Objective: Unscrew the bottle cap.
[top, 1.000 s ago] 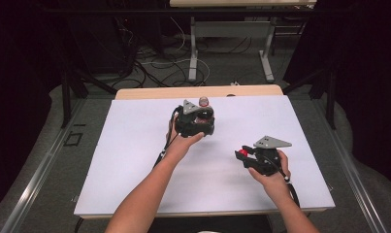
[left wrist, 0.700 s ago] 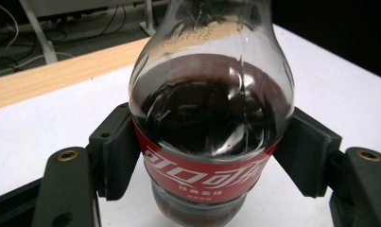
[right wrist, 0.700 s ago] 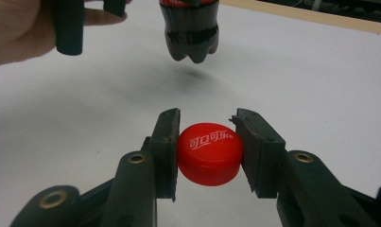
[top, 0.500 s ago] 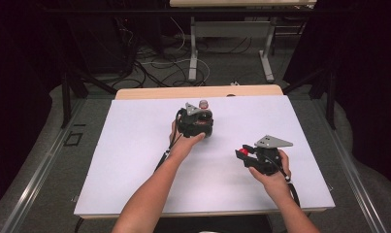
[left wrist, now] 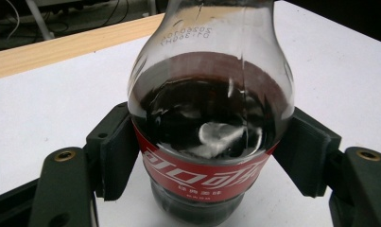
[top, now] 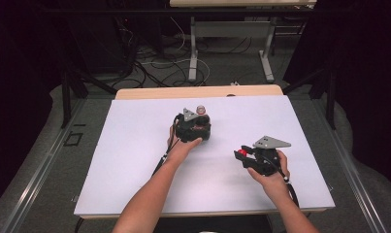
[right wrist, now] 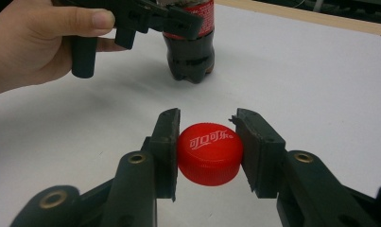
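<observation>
The cola bottle (left wrist: pixel 209 132) is standing upright in the middle of the left gripper view, on the white table (top: pixel 135 160), its mouth uncapped at the centre of the high view. The left gripper (left wrist: pixel 212 156) is clamping it at the red label, one pad on each side. At the lower centre of the right gripper view, the right gripper (right wrist: pixel 208 153) is pinching the red cap (right wrist: pixel 209 152) level, well apart from the bottle. To recap well, I judge the cap should be kept flat, brought squarely over the neck, and the bottle held firm against twisting, since tilting risks cross-threading.
</observation>
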{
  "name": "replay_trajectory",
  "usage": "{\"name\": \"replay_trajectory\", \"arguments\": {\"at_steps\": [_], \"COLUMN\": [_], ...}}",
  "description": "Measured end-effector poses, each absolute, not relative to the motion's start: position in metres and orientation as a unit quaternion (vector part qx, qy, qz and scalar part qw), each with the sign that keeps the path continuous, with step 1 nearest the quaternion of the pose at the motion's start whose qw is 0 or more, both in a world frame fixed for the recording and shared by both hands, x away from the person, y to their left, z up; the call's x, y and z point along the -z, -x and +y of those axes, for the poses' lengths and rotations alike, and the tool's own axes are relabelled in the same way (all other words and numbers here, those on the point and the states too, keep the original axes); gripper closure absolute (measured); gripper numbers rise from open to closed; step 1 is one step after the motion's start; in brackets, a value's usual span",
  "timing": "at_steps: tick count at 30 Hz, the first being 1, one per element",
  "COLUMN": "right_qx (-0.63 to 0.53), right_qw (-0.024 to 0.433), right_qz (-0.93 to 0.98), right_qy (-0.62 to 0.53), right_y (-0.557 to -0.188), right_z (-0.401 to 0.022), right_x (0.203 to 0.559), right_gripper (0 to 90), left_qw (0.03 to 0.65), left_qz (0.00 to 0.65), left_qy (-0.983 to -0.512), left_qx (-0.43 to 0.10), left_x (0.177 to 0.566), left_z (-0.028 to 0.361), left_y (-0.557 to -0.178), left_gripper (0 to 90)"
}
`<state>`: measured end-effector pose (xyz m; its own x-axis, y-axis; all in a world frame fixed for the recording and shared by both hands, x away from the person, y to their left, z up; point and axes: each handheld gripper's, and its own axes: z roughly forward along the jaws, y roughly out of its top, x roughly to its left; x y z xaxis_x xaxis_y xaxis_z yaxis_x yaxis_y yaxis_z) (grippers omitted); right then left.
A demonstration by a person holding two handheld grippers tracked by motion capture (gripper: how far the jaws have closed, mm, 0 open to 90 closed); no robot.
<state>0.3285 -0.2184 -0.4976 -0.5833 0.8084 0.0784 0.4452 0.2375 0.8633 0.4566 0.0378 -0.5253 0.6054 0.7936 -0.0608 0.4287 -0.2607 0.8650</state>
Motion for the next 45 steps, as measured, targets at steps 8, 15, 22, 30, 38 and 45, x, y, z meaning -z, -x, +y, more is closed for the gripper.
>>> {"name": "replay_trajectory", "arguments": {"at_steps": [8, 15, 22, 30, 38, 45], "right_qx": [-0.459, -0.46, -0.46, -0.457, -0.455, -0.458], "right_qw": [0.199, 0.198, 0.198, 0.196, 0.187, 0.177], "right_qz": [0.764, 0.764, 0.764, 0.768, 0.773, 0.78], "right_qy": [-0.408, -0.407, -0.407, -0.404, -0.399, -0.388], "right_y": [-0.328, -0.328, -0.328, -0.33, -0.331, -0.335], "right_z": [-0.217, -0.216, -0.215, -0.211, -0.204, -0.192], "right_x": [0.498, 0.499, 0.499, 0.502, 0.503, 0.504], "right_gripper": [61.1, 61.1, 61.1, 61.1, 61.1, 61.1], "left_qw": [0.462, 0.462, 0.461, 0.464, 0.47, 0.486], "left_qz": [0.393, 0.397, 0.404, 0.408, 0.41, 0.41], "left_qy": [-0.77, -0.768, -0.769, -0.767, -0.766, -0.757], "left_qx": [-0.199, -0.196, -0.184, -0.171, -0.154, -0.15], "left_x": [0.528, 0.528, 0.529, 0.524, 0.516, 0.502], "left_z": [0.037, 0.038, 0.039, 0.045, 0.055, 0.07], "left_y": [-0.454, -0.454, -0.454, -0.453, -0.444, -0.424], "left_gripper": [28.5, 28.0, 23.9, 10.4, 2.3, 0.7]}}
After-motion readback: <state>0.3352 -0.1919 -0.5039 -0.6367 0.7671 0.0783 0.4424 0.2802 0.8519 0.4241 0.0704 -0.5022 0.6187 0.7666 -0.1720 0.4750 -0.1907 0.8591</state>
